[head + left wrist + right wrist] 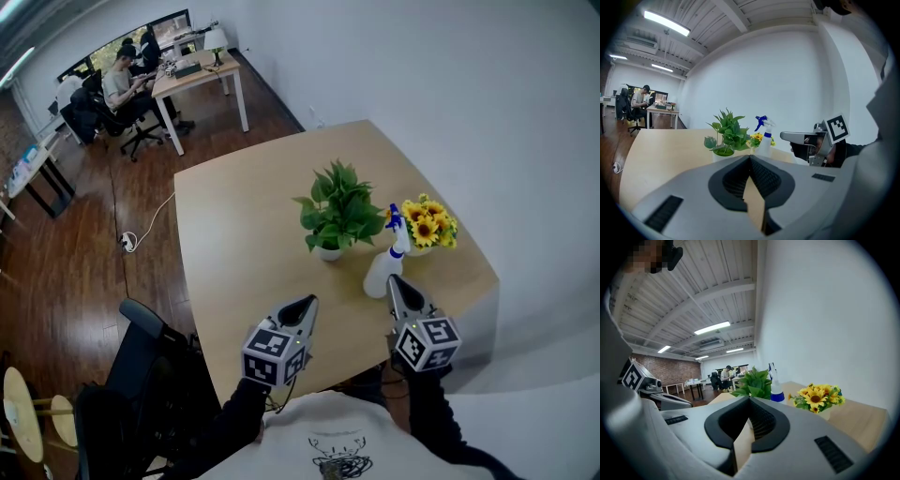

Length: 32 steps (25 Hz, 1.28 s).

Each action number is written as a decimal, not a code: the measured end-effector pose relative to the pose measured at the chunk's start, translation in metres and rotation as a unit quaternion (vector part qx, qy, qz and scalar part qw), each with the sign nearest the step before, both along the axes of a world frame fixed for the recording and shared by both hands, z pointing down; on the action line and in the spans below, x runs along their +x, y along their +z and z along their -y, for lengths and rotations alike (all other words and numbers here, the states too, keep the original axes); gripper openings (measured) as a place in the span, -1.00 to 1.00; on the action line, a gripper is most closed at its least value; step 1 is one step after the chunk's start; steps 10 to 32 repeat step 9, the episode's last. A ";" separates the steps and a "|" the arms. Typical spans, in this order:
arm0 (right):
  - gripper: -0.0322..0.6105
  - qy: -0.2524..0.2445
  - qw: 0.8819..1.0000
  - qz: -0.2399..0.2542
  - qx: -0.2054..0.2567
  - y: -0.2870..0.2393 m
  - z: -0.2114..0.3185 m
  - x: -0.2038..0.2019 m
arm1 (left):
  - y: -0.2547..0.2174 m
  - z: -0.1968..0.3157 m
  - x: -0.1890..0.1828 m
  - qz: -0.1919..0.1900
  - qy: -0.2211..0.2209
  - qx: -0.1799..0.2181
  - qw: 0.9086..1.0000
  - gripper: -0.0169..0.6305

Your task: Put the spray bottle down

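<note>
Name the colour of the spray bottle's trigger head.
Blue trigger head, clearest in left gripper view.

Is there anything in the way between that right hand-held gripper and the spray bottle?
Nothing visible. The spray bottle stands on the table just past the tip of the right hand-held gripper, whose jaws are together and empty. The plant is off to its left and the sunflowers to its right, neither in between.
</note>
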State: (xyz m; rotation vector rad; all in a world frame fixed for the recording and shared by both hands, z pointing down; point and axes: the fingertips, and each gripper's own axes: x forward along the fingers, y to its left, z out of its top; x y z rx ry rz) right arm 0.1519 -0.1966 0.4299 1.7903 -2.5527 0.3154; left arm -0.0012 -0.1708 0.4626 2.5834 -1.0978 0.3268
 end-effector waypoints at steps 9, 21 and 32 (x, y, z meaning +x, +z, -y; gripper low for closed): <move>-0.97 0.001 1.000 0.000 -0.007 0.002 0.000 -0.001 | 0.001 -0.001 0.000 0.003 0.004 -0.003 1.000 -0.97; -0.97 0.001 1.000 0.000 -0.007 0.002 0.000 -0.001 | 0.001 -0.001 0.000 0.003 0.004 -0.003 1.000 -0.97; -0.97 0.001 1.000 0.000 -0.007 0.002 0.000 -0.001 | 0.001 -0.001 0.000 0.003 0.004 -0.003 1.000 -0.97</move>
